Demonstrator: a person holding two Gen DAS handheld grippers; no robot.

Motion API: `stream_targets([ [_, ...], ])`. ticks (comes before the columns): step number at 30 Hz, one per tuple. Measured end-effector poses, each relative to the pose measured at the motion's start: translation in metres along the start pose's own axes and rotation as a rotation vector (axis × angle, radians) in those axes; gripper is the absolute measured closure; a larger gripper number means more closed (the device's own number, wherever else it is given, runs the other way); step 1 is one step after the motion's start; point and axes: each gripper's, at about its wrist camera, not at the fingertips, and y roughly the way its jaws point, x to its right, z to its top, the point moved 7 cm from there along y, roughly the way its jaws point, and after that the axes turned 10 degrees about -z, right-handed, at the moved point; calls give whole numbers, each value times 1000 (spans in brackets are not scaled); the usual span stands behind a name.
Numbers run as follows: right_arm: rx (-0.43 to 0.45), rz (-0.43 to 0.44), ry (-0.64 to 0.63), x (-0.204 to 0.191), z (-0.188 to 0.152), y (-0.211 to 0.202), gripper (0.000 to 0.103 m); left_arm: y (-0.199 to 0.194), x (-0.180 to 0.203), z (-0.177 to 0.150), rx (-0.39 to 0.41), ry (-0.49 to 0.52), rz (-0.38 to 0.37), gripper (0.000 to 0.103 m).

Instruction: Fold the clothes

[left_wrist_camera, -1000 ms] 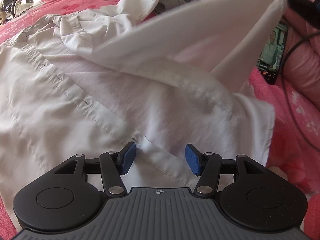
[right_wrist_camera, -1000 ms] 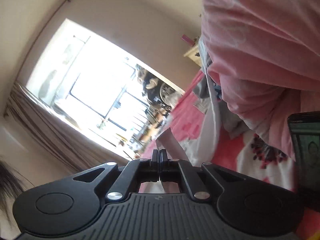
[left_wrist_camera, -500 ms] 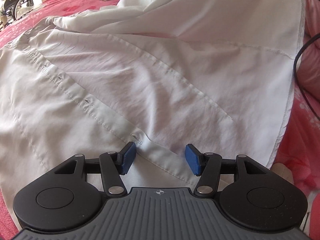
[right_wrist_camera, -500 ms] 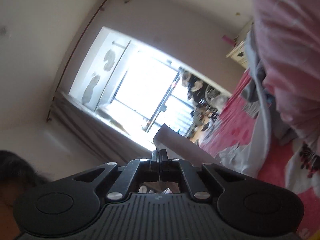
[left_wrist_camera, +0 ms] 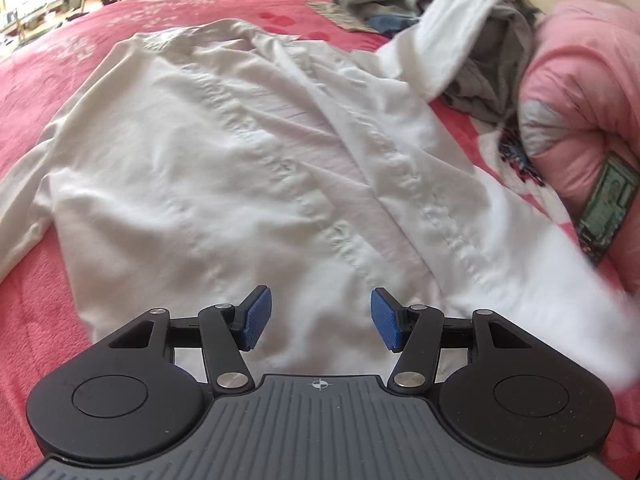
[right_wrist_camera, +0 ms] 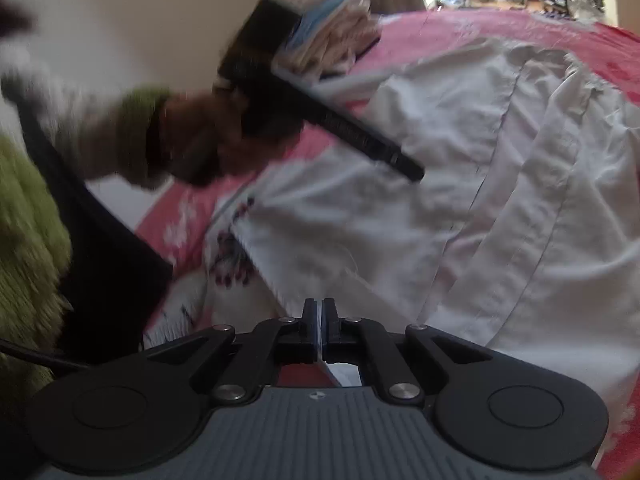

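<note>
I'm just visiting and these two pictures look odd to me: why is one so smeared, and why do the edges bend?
Right wrist view: motion blur smears the person's hand and green sleeve; dark corners come from the round fisheye lens. Left wrist view: the white shirt is soft, its near right edge streaked; the red bedspread curves toward the edges. Both: daylight glares from the window at the top.

Both wrist cameras look steeply down, close over the bed (left_wrist_camera: 48,92); both see the shirt (left_wrist_camera: 208,168).
</note>
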Motion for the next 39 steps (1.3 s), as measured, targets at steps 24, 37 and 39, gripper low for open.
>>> stream_targets([
  [24,210,-124,724,137,6,-40,60,10,83,-40,-135,149,-294,48],
  [37,150,-325,619,220,139,14,60,18,43,5,-32,13,-183,48],
  [39,157,-337,617,231,157,29,60,22,38,12,-17,4,-172,48],
])
